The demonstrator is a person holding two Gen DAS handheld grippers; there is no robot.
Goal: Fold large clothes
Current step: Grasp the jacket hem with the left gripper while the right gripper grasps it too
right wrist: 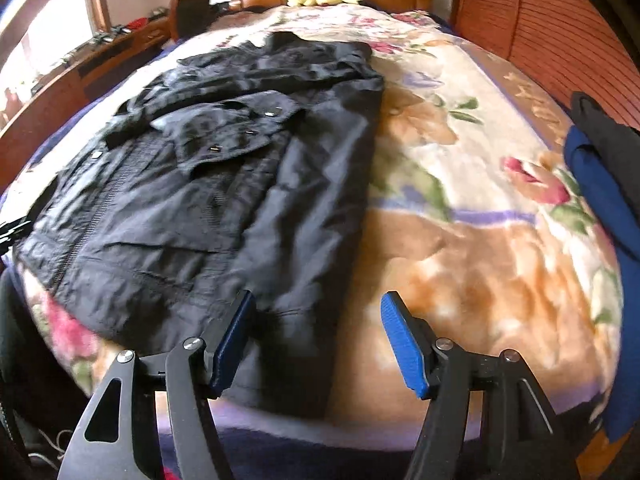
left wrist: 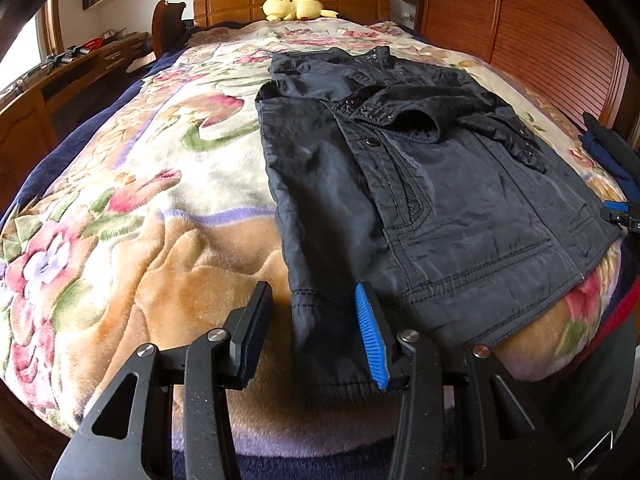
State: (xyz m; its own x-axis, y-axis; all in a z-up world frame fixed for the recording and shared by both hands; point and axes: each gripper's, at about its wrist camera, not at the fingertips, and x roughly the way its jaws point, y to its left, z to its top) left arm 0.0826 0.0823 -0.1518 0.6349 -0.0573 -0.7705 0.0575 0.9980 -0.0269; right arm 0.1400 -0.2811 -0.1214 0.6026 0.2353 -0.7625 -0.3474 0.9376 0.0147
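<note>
**Jacket Fold: Sleeves Laid In, Hem Edge Not Yet Gripped**

**Left wrist view.** The dark navy padded jacket with snap buttons (left wrist: 408, 168) lies flat on the plush floral blanket (left wrist: 132, 208) covering the wooden bed, collar toward the headboard, hem toward the foot. Its left-hand sleeve runs straight down the body edge, cuff at the near end. The left gripper (left wrist: 316, 332) straddles this cuff: jaws stand part open, one blue-padded finger on either side of the sleeve, neither pad pressing the fabric. Nothing is held. A yellow plush toy (left wrist: 298, 6) rests at the headboard.

**Right wrist view.** The picture is blurred. The right gripper (right wrist: 316, 340) hovers over the jacket's (right wrist: 224, 168) other sleeve, near the cuff. Its jaws stand wide; the left pad lies above the cloth, the right pad above bare blanket (right wrist: 480, 240). Nothing is held. A blue and black garment pile (right wrist: 600, 184) sits at the right edge.

**Step in hand.** Judged from the layout, the sleeves are aligned and the lengthwise fold is pending.

**Next move.** Each gripper needs to close on its hem corner, catching all layers, then lift both evenly and carry the hem toward the collar.
</note>
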